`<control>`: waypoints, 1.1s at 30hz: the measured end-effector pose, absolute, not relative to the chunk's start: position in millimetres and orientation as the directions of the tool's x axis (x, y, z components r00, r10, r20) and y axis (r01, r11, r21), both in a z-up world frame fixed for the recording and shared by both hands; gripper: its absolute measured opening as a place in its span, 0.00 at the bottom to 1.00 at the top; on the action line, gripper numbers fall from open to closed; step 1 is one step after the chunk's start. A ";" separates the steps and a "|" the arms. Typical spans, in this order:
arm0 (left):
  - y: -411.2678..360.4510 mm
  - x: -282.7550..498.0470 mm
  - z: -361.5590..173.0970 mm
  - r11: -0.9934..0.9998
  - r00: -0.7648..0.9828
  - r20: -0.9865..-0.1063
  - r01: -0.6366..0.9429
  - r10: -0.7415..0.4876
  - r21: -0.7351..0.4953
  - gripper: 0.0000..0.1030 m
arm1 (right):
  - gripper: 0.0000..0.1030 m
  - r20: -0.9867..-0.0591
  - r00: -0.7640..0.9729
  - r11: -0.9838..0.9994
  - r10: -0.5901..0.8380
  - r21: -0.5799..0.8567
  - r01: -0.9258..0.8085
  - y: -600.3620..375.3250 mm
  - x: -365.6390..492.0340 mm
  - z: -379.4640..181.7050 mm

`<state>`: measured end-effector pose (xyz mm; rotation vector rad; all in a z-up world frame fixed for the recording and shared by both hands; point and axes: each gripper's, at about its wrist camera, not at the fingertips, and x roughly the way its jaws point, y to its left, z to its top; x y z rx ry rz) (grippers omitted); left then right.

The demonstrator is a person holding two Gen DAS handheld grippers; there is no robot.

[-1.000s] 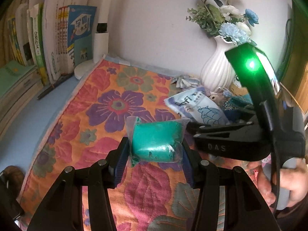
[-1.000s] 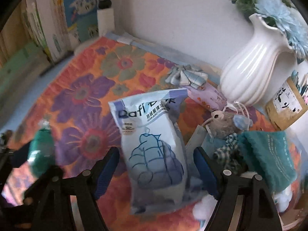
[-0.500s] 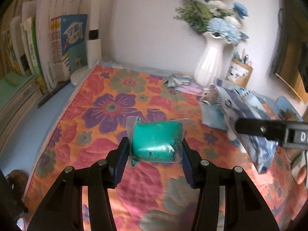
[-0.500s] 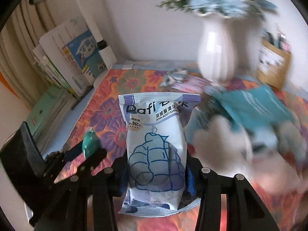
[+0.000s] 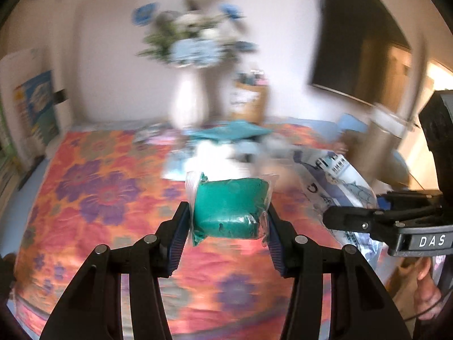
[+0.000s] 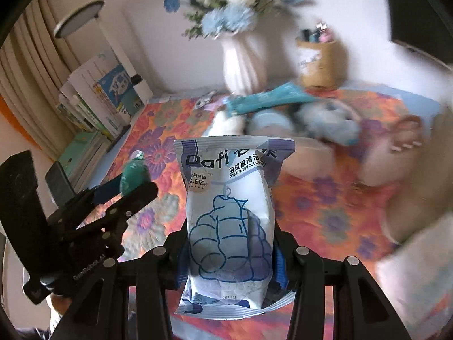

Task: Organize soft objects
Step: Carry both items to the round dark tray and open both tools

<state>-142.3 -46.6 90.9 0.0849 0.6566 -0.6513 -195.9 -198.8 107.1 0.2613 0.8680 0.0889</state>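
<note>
My left gripper [image 5: 228,221] clamped on the green bagged bundle [image 5: 230,208], my right gripper [image 6: 230,250] squeezing the wipes pack [image 6: 229,215], floral cloth [image 5: 93,192] below, vase [image 6: 245,62] at twelve o'clock

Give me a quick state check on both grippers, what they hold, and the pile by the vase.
Left gripper: shut on green packet.
Green packet: held off the floral cloth.
Right gripper: shut on wipes pack.
Wipes pack: upright, lifted.
Soft pile: lying on the cloth, blurred.
Vase: upright.
</note>
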 end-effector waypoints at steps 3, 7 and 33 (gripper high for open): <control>-75.4 -165.1 97.0 0.748 0.558 -0.589 0.652 -0.585 -0.126 0.46 | 0.44 -0.732 0.665 0.970 0.146 0.237 0.048 -221.6 -226.6 119.6; -111.1 -190.6 105.1 0.690 0.509 -0.588 0.713 -0.629 -0.121 0.46 | 0.44 -0.724 0.685 0.974 0.082 0.205 0.099 -254.6 -266.7 127.4; -391.0 -243.5 129.8 0.486 0.359 -0.643 0.874 -0.676 -0.023 0.48 | 0.44 -0.704 0.681 0.690 -0.202 0.391 0.609 -540.2 -347.0 139.0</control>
